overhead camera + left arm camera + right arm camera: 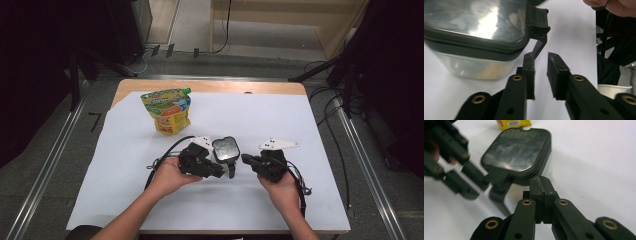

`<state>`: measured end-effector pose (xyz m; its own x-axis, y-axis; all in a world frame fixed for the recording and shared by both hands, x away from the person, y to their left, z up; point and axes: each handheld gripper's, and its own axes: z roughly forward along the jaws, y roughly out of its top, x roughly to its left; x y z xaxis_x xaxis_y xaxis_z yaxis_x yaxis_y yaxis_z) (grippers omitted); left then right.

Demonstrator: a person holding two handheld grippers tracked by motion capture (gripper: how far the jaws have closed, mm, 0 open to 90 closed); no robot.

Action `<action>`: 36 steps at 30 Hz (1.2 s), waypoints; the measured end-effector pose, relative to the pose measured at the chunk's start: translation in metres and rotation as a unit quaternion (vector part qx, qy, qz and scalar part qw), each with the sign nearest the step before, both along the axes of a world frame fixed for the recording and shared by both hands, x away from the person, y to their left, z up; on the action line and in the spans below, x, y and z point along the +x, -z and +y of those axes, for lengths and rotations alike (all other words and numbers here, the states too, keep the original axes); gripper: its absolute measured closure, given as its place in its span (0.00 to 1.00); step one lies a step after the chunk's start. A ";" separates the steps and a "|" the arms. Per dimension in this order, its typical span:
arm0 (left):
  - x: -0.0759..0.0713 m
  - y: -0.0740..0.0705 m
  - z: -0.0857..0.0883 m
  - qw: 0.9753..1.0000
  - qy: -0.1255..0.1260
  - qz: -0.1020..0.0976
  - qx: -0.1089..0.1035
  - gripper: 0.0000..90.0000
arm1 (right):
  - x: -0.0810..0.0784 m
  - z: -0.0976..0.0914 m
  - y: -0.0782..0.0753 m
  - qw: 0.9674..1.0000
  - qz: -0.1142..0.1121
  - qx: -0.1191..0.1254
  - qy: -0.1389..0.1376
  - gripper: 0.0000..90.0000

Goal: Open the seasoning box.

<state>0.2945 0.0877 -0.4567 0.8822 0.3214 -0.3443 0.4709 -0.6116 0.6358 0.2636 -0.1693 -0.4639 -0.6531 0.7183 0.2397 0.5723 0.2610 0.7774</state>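
The lunch box (225, 148) sits near the middle of the worktop (300, 200), a little toward the front edge, with the snack pouch (167, 111) standing apart toward the back left corner. The step in hand looks like undoing the box's side latch (537, 21). The left claw (540, 75) is slightly spread, nothing between its jaws, its tips just beside the hanging latch arm. The right claw (541, 192) is pressed together, empty, right up against the lid (516, 150) edge. To do this well, steady the box with the right claw against its rim and hook the latch arm squarely with one left jaw, pulling outward rather than upward, so the box does not slide across the sheet.
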 end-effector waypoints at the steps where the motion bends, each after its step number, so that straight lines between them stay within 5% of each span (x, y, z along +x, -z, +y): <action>1: 0.001 -0.001 0.002 1.000 0.001 0.000 -0.003 0.78 | -0.003 0.000 -0.001 1.000 0.001 -0.001 -0.005 1.00; 6: 0.002 -0.007 0.013 1.000 -0.005 -0.006 -0.007 0.62 | -0.015 0.004 -0.005 1.000 0.002 -0.002 -0.020 1.00; 17: 0.008 -0.014 0.030 1.000 -0.019 -0.014 -0.014 0.52 | -0.032 0.015 -0.005 0.999 0.017 0.001 -0.042 1.00; 36: 0.020 -0.012 0.043 0.998 -0.050 -0.017 -0.020 0.45 | -0.031 0.044 0.014 0.997 0.026 -0.016 -0.064 1.00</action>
<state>0.3140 0.1306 -0.4449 0.8578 0.3953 -0.3285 0.5059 -0.5364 0.6755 0.2321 -0.1249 -0.4781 -0.7271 0.6378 0.2542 0.5723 0.3584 0.7376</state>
